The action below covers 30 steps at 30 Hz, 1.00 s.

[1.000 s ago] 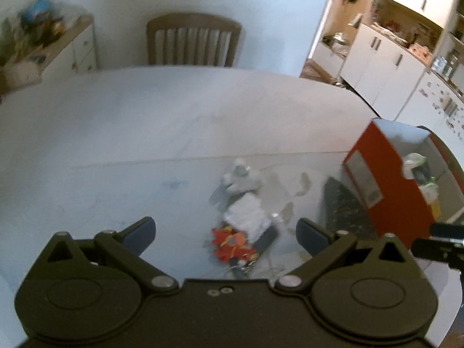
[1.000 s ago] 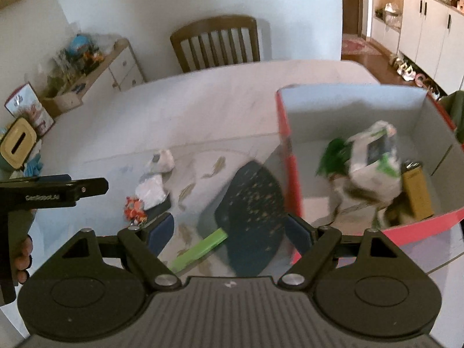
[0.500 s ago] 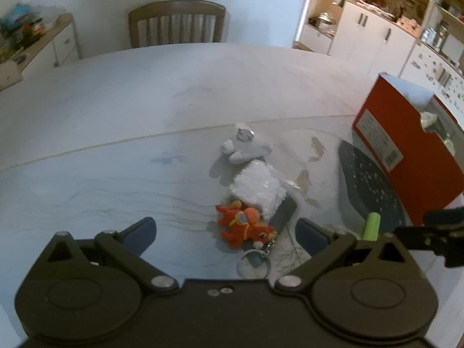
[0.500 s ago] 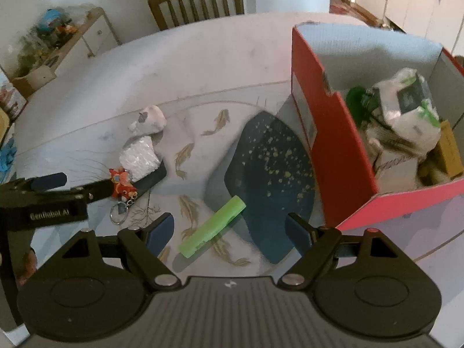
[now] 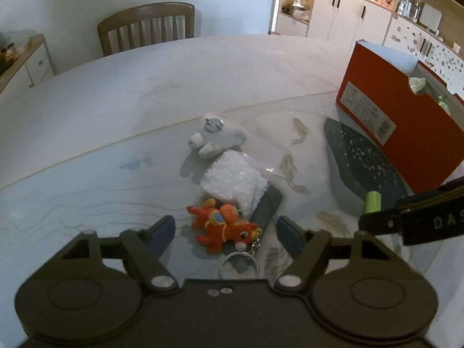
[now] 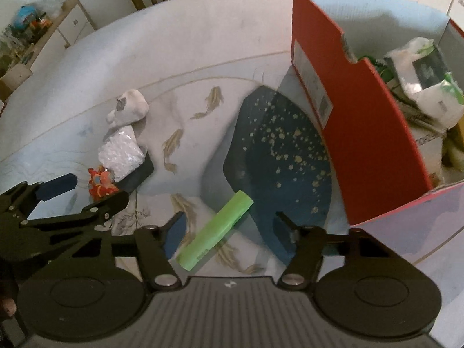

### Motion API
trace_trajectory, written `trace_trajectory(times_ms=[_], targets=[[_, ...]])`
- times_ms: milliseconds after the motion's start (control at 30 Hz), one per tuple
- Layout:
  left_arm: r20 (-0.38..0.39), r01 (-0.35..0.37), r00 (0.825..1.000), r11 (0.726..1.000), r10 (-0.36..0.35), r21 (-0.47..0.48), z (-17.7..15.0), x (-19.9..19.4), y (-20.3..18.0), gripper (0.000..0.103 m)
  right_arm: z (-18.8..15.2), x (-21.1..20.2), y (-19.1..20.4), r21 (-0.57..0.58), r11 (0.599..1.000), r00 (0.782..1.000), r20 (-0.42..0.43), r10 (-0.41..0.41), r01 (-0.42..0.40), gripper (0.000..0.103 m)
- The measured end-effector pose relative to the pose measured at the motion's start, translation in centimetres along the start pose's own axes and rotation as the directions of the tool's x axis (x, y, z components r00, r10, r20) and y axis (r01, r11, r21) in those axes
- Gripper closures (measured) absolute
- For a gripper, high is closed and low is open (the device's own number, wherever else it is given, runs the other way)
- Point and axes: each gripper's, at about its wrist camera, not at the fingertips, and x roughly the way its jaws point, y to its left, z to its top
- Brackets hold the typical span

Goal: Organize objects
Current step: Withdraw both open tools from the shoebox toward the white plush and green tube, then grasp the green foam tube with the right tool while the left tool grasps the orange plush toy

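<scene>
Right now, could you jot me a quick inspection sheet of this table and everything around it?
Surface: pale table with a fish-print mat.
Job's things: red toy keychain, white packet, white plush, green tube, all outside the red box.
Clutter: box already holds packets.
Grippers: left gripper open around the keychain; right gripper open around the tube.
Cables: nothing seen.
Surroundings: wooden chair, white cabinets.
</scene>
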Motion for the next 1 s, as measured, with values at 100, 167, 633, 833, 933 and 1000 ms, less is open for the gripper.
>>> trace_trajectory(times_ms=[100,167,633,833,933,1000], targets=[[-0.004,0.007,1.0,1.0,-0.007,-0.004,0.1,0.2,0.1,0.037,-0.1,0.4,0.3,-0.01,1.0,1.0,-0.011,0.0,0.0,0.049],[-0.004,0.011,1.0,1.0,-0.011,0.0,0.1,0.2,0.1,0.041,0.0,0.7,0.5,-0.008,1.0,1.0,-0.02,0.002,-0.002,0.054],[0.005,0.006,1.0,1.0,-0.006,0.012,0.1,0.3,0.0,0.051,0.0,1.3,1.3,-0.019,1.0,1.0,-0.031,-0.004,0.003,0.08],[-0.005,0.025,1.0,1.0,-0.025,-0.003,0.1,0.1,0.1,0.051,-0.3,1.2,1.5,-0.023,1.0,1.0,-0.029,0.001,-0.002,0.086],[-0.007,0.036,0.999,0.999,-0.036,-0.021,0.0,-0.3,0.3,0.051,-0.5,1.0,1.4,-0.023,1.0,1.0,-0.028,0.006,-0.006,0.087],[-0.004,0.042,0.999,0.999,-0.042,-0.025,0.0,-0.6,0.3,0.051,-0.6,0.6,1.2,-0.026,1.0,1.0,-0.021,0.011,-0.012,0.087]])
